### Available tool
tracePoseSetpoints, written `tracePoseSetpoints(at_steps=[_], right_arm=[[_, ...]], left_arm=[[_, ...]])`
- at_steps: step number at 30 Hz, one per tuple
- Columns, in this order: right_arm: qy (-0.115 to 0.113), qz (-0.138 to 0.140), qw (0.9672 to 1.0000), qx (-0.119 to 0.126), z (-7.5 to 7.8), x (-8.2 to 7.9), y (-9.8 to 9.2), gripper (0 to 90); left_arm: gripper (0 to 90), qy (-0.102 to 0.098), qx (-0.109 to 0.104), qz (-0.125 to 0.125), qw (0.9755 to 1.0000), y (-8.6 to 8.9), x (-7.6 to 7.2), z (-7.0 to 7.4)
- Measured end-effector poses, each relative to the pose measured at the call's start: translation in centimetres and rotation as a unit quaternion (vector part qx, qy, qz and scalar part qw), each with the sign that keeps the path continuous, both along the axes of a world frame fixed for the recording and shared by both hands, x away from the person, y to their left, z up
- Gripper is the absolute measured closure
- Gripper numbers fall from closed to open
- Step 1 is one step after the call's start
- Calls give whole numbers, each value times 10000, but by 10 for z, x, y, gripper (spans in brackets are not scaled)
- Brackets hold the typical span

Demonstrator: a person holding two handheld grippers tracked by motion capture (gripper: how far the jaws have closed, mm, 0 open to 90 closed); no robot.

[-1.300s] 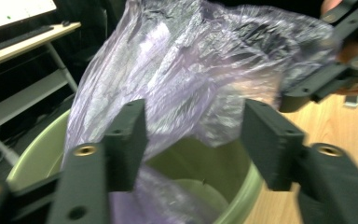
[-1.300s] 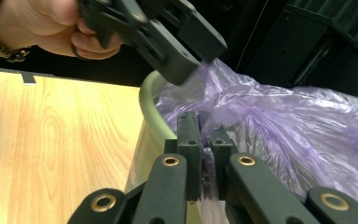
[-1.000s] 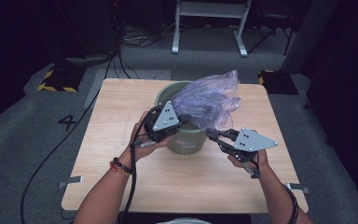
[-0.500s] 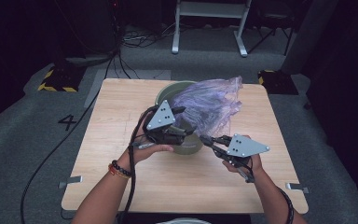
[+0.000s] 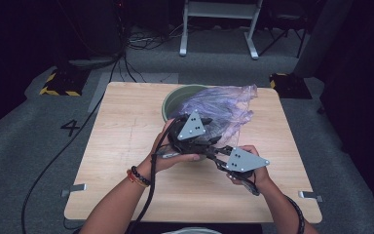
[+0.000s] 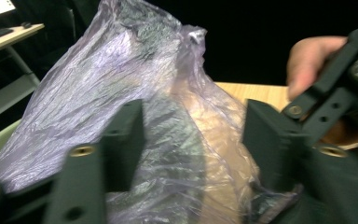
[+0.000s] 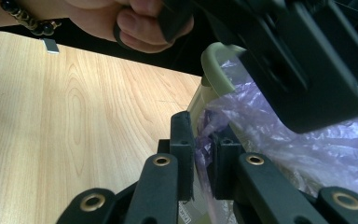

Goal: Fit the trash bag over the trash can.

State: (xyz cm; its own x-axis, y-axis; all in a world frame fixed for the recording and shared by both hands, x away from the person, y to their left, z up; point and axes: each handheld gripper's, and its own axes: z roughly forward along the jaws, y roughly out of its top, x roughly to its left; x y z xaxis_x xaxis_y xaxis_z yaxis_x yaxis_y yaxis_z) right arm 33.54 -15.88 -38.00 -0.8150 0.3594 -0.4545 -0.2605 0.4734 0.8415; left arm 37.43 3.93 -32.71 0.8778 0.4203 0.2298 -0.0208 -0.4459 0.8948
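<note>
From the high view, a pale green round plastic bin (image 5: 175, 102) is standing on the far middle of the light wooden table (image 5: 121, 146), with a crumpled translucent purple plastic bag (image 5: 224, 105) billowing out of it toward the right. The left gripper (image 5: 205, 138) is hovering over the bin's near rim, and the right gripper (image 5: 215, 155) is reaching in from the near right, just beside it.

In the left gripper view, the black jaws are standing apart with bag film (image 6: 121, 84) bulging between them; they have just been closing, yet neither pad is visibly pressing the plastic.

In the right gripper view, the jaws are drawn together, pinching the bag's edge (image 7: 205, 140) right at the bin's rim (image 7: 207, 79).

The step in hand looks like fitting the bag as a liner. Next, the left gripper probably needs to close on loose film and draw it outward over the rim while the right one is anchoring its edge.
</note>
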Motion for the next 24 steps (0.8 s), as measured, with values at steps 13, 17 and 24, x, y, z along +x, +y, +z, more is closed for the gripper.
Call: tracePoseSetpoints(at_steps=[13, 17, 24], right_arm=[[-13, -165, 9998, 126, -3, -4, -12, 677], [110, -272, 9990, 338, -3, -4, -24, 599], [225, -550, 9965, 592, 2, -4, -46, 517]], left_arm=[[900, -126, 105, -2, 9999, 18, 4, -4], [900, -159, -121, 20, 9998, 31, 2, -2], [900, -147, -318, 100, 9993, 48, -1, -7]])
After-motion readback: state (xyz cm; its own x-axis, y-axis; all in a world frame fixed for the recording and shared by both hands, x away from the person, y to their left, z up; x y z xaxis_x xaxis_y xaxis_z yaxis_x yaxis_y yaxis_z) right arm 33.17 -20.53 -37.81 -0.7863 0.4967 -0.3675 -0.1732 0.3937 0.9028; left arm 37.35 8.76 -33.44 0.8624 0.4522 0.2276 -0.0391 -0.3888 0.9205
